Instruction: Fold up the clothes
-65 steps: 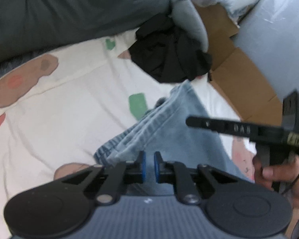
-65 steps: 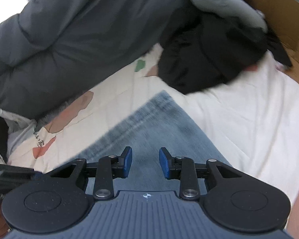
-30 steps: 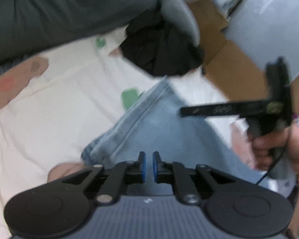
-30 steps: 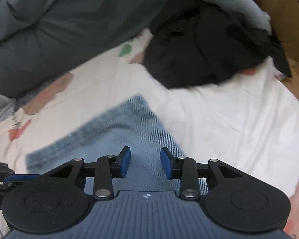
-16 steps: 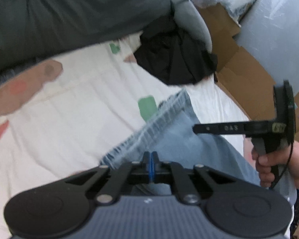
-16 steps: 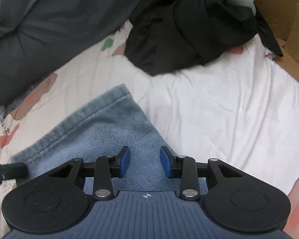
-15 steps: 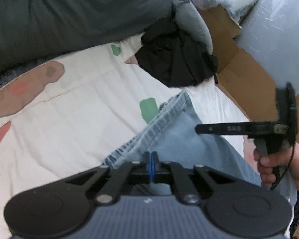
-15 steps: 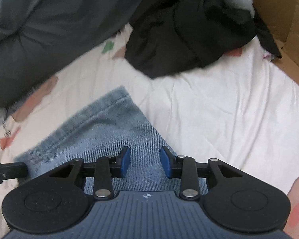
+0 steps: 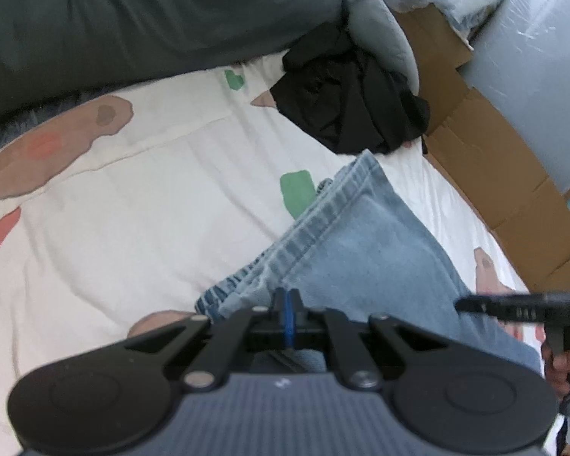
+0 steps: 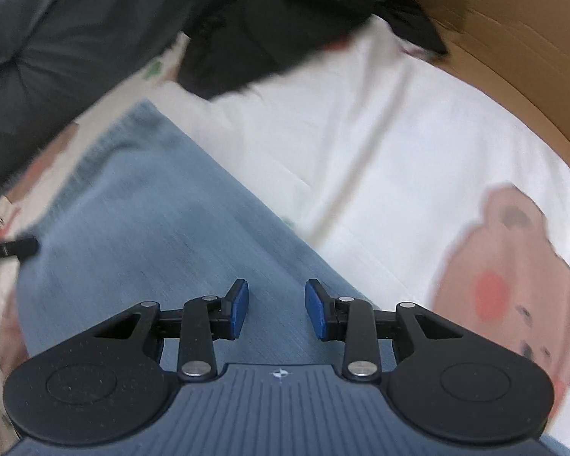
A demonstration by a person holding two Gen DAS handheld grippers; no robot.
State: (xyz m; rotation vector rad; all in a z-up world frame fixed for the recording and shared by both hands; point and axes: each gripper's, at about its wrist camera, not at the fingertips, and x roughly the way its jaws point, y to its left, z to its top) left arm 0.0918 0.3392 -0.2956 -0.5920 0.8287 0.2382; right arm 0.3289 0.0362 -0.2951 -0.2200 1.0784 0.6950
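Since previous frame: left gripper (image 9: 288,317) had closed, pads pinched on jeans (image 9: 364,250) near hem, anchoring fabric flat on bedsheet (image 9: 133,228); right gripper (image 10: 276,309) hovered, jaws apart, above denim.

A cardboard box (image 9: 486,159) stood beside the bed's printed white sheet (image 9: 133,220); a dark grey duvet (image 9: 133,19) lay bunched across the sheet's far edge.

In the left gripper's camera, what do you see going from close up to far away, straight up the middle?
left gripper, shut on the jeans → green patch on the white sheet → black clothes → dark grey duvet.
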